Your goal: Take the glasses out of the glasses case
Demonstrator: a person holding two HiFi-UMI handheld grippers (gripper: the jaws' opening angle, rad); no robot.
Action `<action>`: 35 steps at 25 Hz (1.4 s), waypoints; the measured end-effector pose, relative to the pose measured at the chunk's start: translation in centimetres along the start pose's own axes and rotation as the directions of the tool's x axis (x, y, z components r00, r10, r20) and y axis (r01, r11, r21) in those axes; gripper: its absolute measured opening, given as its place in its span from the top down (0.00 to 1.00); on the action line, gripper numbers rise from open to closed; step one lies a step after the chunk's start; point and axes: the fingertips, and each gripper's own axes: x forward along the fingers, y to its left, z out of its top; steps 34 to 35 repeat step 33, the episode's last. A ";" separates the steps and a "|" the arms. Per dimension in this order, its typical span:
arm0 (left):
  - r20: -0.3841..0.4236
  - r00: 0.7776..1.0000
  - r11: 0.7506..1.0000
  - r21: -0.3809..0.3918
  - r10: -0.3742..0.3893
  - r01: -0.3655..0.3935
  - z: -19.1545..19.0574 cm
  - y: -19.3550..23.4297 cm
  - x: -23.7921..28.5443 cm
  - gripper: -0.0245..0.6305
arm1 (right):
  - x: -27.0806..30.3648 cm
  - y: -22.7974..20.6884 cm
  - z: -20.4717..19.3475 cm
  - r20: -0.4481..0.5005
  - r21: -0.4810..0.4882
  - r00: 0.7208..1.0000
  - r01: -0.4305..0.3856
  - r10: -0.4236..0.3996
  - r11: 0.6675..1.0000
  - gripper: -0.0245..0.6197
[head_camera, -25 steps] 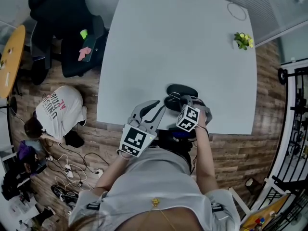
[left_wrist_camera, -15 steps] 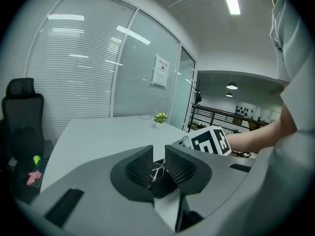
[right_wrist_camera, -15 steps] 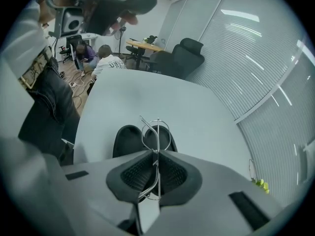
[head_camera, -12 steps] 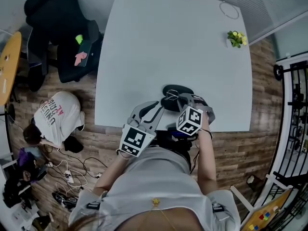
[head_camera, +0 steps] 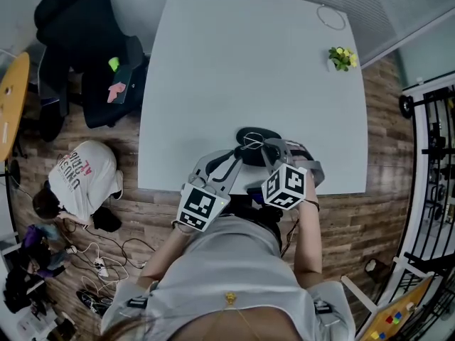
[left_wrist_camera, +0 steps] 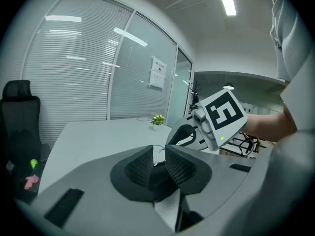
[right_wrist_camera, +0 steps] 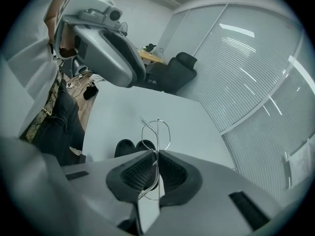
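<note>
R gripper [right_wrist_camera: 156, 157] pinches wire glasses [right_wrist_camera: 158, 131], L gripper [left_wrist_camera: 158, 155] clamps black case [head_camera: 256, 134] on table [head_camera: 249, 62].

Head cam: steeply down over table [head_camera: 213, 69], near edge at 6 o'clock. Left gripper view: low, close, faces ~1 o'clock. Right gripper view: faces prob. 10 o'clock. All share the table.

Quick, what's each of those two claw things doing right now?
Left gripper: closed on the black glasses case.
Right gripper: closed on the wire-framed glasses.
</note>
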 end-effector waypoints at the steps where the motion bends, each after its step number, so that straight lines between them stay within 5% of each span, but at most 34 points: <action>1: 0.002 1.000 1.000 0.002 -0.001 0.001 0.1 -0.1 0.0 0.83 | -0.4 -0.1 0.2 0.002 -0.004 1.000 0.005 -0.005 1.000 0.89; 35: 0.011 1.000 1.000 0.017 0.001 -0.001 0.4 -0.9 0.3 0.83 | -3.1 -0.2 0.3 0.039 0.015 0.999 0.015 -0.016 1.000 0.90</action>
